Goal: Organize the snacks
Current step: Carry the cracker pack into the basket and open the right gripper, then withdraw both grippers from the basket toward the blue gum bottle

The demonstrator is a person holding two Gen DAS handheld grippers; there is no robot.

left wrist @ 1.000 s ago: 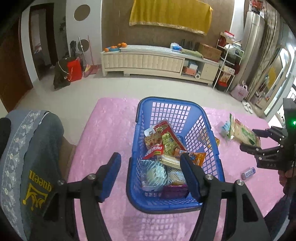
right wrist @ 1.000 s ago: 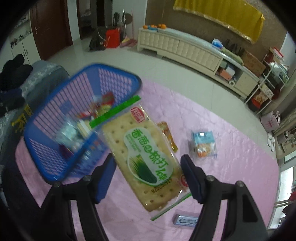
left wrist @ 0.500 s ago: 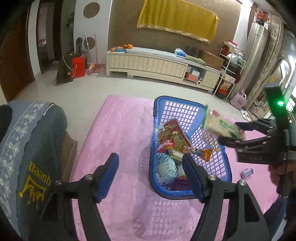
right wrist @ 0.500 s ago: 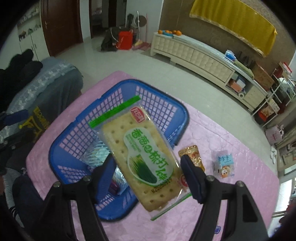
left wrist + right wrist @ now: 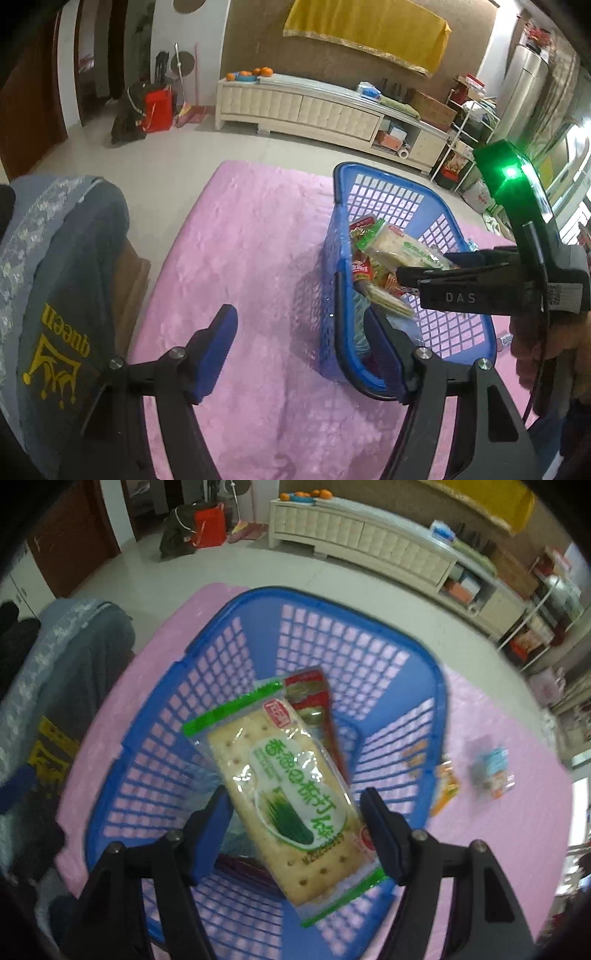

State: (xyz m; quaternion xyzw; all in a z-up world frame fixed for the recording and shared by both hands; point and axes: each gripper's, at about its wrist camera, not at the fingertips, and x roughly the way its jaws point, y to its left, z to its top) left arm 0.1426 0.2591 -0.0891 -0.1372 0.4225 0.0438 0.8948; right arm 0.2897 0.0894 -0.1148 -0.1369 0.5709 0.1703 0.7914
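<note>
right wrist: cracker pack (image 5: 291, 786) between tongs (image 5: 295, 834)

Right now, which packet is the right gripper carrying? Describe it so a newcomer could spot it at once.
Find the pink mat, then the blue plastic basket on it. Above the basket, the right gripper holds a flat soda cracker packet. Unlike the red packets below, it is clear with green end strips, pale crackers and a green onion picture.
</note>
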